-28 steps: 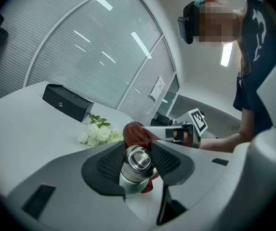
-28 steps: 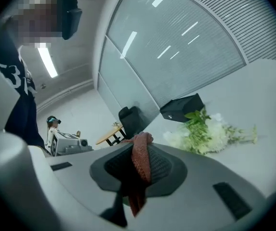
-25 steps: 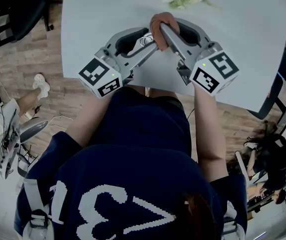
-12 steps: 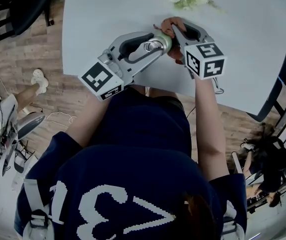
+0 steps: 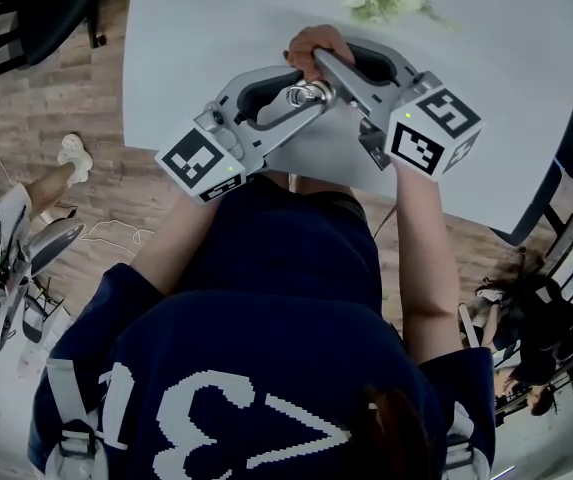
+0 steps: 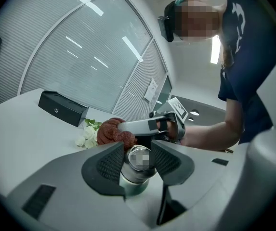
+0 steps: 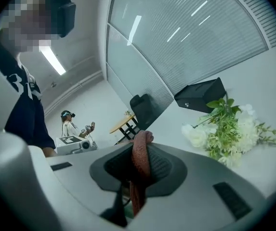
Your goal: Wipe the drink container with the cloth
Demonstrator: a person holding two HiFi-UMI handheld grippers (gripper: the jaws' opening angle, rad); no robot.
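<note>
The left tongs [image 6: 138, 152] held the drink container [image 5: 304, 95]; the right tongs [image 7: 141, 170], pinching the cloth [image 6: 110, 133], had swept back over it, wiping underway.

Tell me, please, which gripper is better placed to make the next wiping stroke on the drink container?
Right. The right gripper is shut on the cloth, which sits at the drink container's top, while the left gripper is busy clamping that container.
</note>
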